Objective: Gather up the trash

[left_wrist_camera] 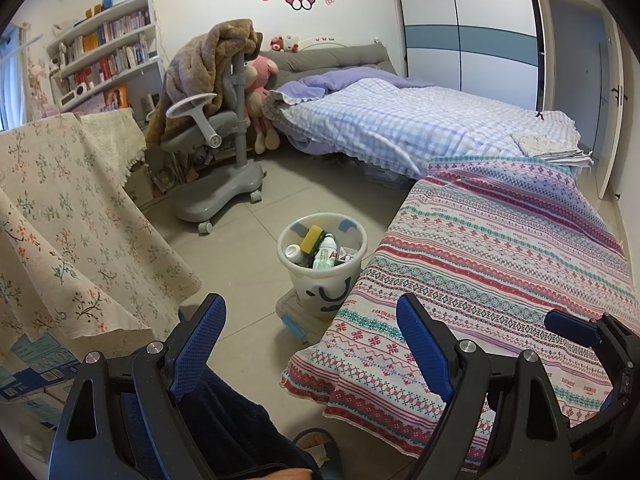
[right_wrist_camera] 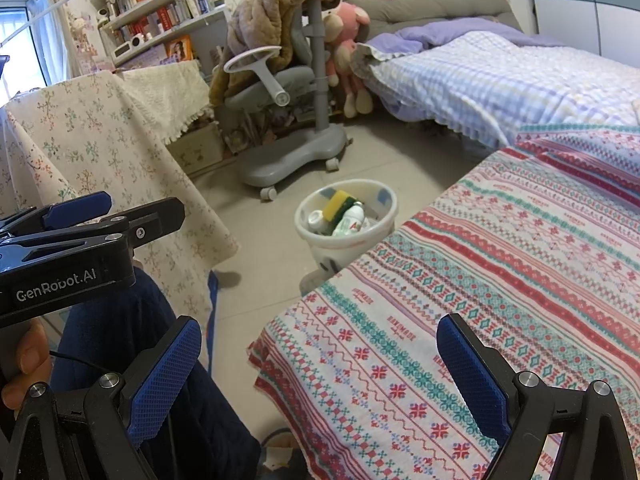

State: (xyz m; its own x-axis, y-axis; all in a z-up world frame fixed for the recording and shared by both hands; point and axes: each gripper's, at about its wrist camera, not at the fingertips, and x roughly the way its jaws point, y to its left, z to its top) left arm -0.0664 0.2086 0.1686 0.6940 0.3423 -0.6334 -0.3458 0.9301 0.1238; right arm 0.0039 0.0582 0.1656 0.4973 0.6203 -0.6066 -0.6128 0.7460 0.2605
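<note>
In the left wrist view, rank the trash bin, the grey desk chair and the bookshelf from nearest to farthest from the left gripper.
Measured from the left gripper:
1. Trash bin, on the floor just ahead, beside the patterned cloth.
2. Grey desk chair, farther back, left of centre.
3. Bookshelf, against the far left wall.

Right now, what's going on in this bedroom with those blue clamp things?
A person is tidying up trash, holding a two-finger gripper in each hand. Both the left gripper and the right gripper are open and empty. The white bin stands on the floor beside the patterned cloth and already holds a yellow sponge, bottles and a small box.
</note>
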